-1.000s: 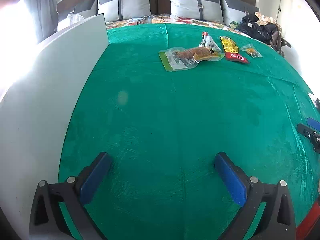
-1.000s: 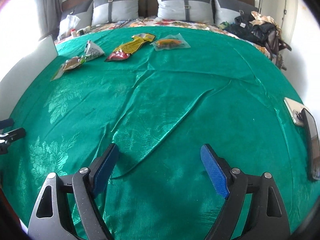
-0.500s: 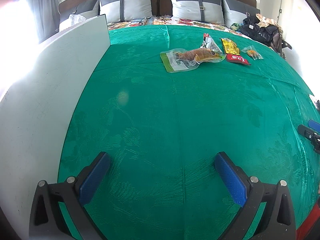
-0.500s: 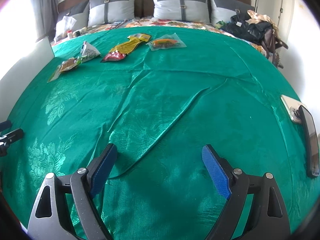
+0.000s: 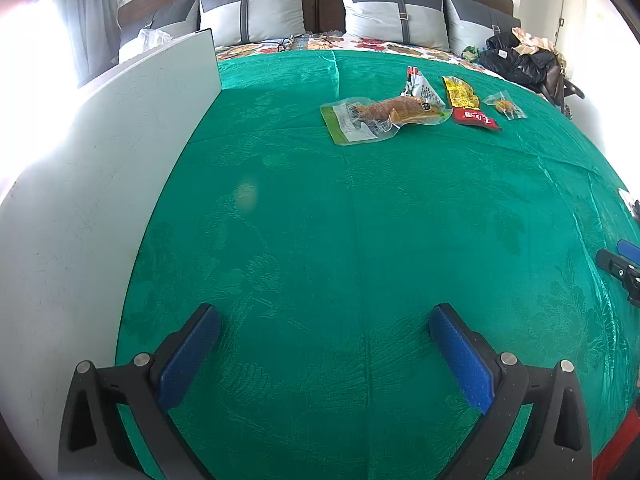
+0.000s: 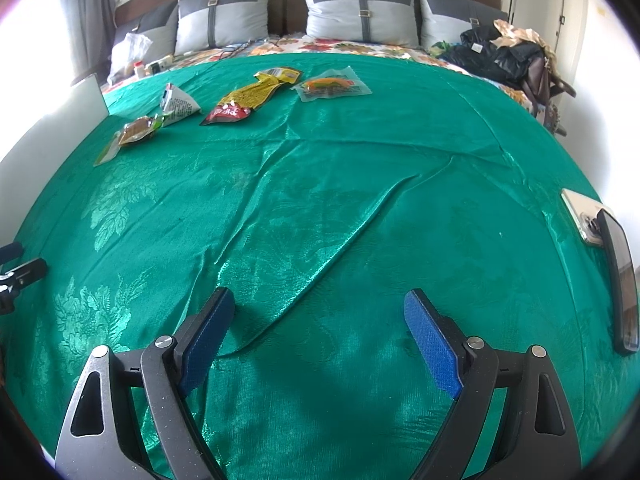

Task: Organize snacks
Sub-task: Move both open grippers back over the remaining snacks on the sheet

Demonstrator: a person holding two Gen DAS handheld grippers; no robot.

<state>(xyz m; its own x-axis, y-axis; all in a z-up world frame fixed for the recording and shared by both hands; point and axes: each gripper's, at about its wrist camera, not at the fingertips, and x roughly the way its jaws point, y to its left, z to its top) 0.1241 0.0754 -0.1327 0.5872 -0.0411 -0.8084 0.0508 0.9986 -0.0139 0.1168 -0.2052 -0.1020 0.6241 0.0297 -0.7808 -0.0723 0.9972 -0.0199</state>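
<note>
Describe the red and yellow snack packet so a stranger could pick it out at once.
On the green bedspread, look toward the pillows, where four snack packets lie in a loose row. The red and yellow packet is the long crinkled one, second from the right, between the white triangular packet and the clear pouch. It alone is opaque yellow with a red end nearest the grippers.

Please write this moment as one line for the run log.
left gripper: open, empty | right gripper: open, empty | snack packets: untouched at far side of green cloth | white board: left edge
</note>
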